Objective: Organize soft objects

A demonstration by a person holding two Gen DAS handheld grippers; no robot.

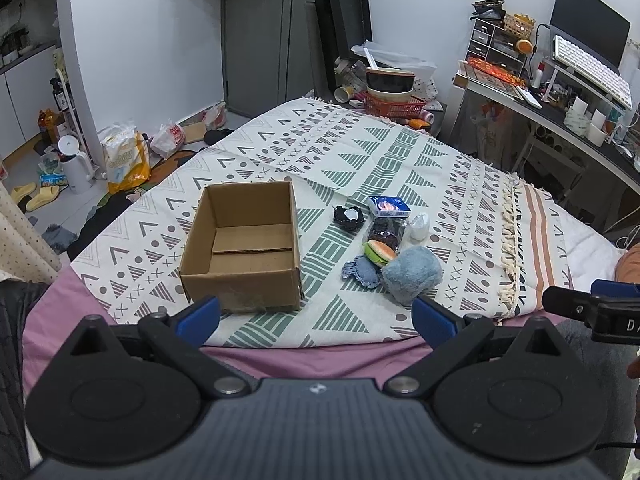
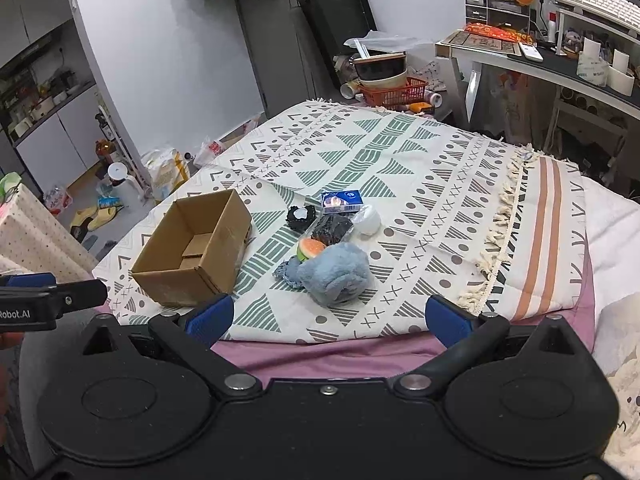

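1. Two grippers hang over the near edge of the bed, and both are empty. The left gripper (image 1: 316, 316) has its blue fingers (image 1: 199, 314) spread wide apart. The right gripper (image 2: 327, 318) has its blue fingers (image 2: 211, 316) spread wide too.
2. A patterned blanket (image 1: 360, 152) covers the bed, with a purple sheet (image 1: 304, 356) showing along the near edge.
3. An open cardboard box (image 1: 244, 272) sits on the blanket near its near left corner. Nothing can be seen inside it.
4. A small heap of soft things lies just right of the box, near the middle of the blanket.
5. A fluffy blue plush (image 1: 412, 274) is the closest thing in the heap.
6. A blue knitted piece (image 1: 362, 274) touches the plush on its left.
7. A toy burger (image 1: 380, 252) sits just behind the knitted piece.
8. A dark thing in a clear bag (image 1: 386, 230) lies behind the burger.
9. A white soft lump (image 1: 419, 226) is just right of the bag.
10. A black scrunchie (image 1: 349, 216) lies to the left of the bag.
11. A blue packet (image 1: 389, 205) is at the far end of the heap.
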